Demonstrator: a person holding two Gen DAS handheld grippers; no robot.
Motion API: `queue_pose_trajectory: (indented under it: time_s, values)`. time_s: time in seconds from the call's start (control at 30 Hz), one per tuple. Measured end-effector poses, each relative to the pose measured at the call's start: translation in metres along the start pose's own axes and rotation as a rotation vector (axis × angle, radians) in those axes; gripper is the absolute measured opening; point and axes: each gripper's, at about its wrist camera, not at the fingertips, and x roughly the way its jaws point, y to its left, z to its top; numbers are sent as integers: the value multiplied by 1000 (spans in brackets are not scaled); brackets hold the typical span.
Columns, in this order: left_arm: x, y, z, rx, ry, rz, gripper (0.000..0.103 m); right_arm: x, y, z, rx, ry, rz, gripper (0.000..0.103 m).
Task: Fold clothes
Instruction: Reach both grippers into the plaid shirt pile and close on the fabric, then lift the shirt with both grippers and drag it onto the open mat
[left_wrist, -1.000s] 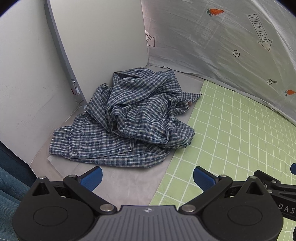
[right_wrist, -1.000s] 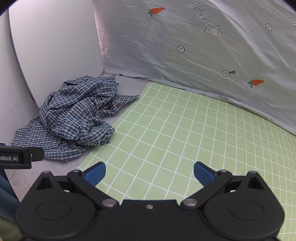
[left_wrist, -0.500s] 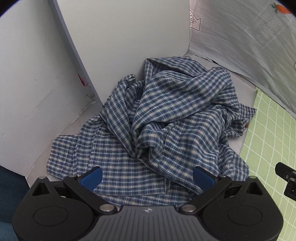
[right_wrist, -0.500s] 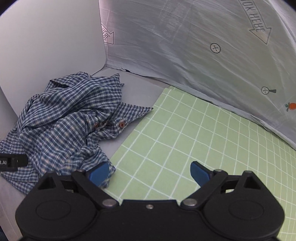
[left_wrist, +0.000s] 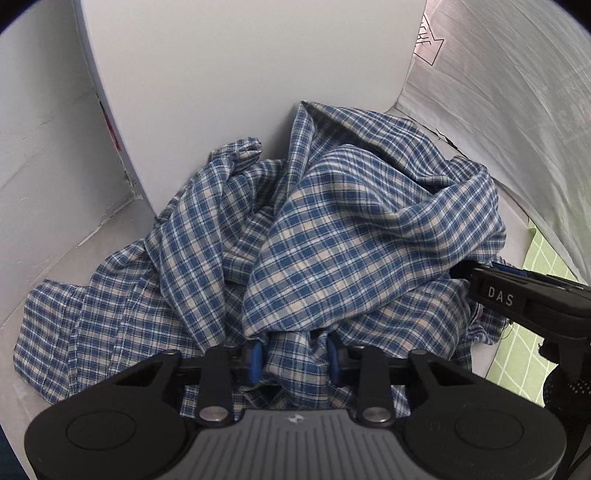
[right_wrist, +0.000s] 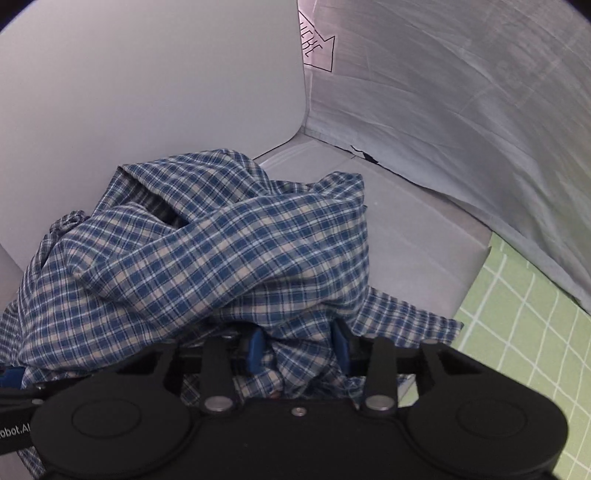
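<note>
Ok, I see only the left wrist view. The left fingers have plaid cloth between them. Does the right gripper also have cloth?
Observer: Yes. In the right wrist view, the right gripper is closing with a bunch of the plaid shirt between its blue fingers.
Operator: Is the green mat under that bunch?
Observer: No. The green grid mat lies to the right; the shirt's edge only reaches its border.
Operator: Anything behind the shirt there?
Observer: A bare grey surface, then the wrinkled grey sheet.
</note>
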Motion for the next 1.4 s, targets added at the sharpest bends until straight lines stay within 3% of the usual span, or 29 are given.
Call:
queue_pose_trajectory:
  time_s: [0.07,0.17,0.4,0.6,0.73,0.87,0.97,1.07,1.23,1.3,1.4]
  values:
    - [-9,-7,-1,12,-19,12,25,-6,1,-2,2,-36,22,10]
    - [-31,-19,-5,39,-72,19,17,-39,-2,-8,0,-163,2,4]
    - [-123,-82,-44,161,-260,-38,13,-165,-37,-45,76,-440,-129,3]
    - [-193,-163,-128,331,-350,-188,13,-293,-91,-143,154,-556,-322,3]
    - [-209,-231,-207,473,-254,-277,20,-358,-141,-237,205,-487,-471,3]
    - [-203,-283,-296,593,-86,-364,27,-390,-203,-344,353,-250,-587,5]
    - [-212,-292,-336,602,-53,-373,34,-405,-238,-409,502,-95,-597,18]
    - [-219,-283,-341,526,-70,-330,45,-423,-256,-445,621,-56,-545,42]
    - [-213,-262,-333,341,-31,-293,50,-446,-269,-472,721,-109,-448,56]
    - [-208,-257,-329,315,-27,-271,57,-448,-275,-478,755,-135,-410,65]
    - [-192,-256,-331,314,-2,-235,58,-437,-283,-482,794,-116,-344,67]
